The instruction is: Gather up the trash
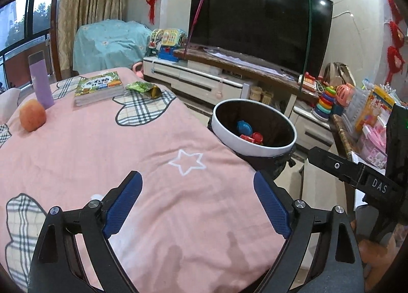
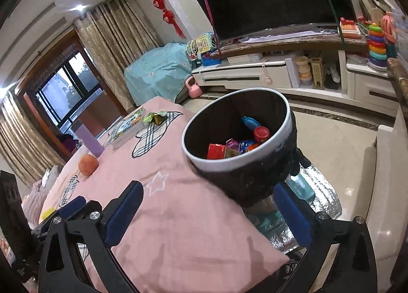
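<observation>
Left gripper [image 1: 197, 186]: black frame, blue pads, jaws spread wide with nothing between them, only the pink quilted table cover [image 1: 102, 152] beneath.
Right gripper [image 2: 207, 197]: same build, jaws fully apart and empty; the cover's edge lies between them.
Bin: white-rimmed round bin with black liner [image 2: 244, 173], just ahead of the right jaws, ahead and right of the left jaws; it already holds coloured packets and bottles.
Remaining trash: crumpled green-and-gold foil wrapper [image 1: 145, 88], far ahead of both jaws, just beside the stack of illustrated books [image 1: 99, 88].
Non-trash: orange round fruit [image 1: 32, 115] and lilac cylindrical bottle [image 1: 40, 80], ahead and left.
Risk: a reach for the wrapper could snag the loose cover or nudge the books; thin foil may slip from the pads.
View difference: the right view shows the bin's contents and wall more fully; the left view shows the wrapper more plainly, with part of the other black gripper frame at right.
</observation>
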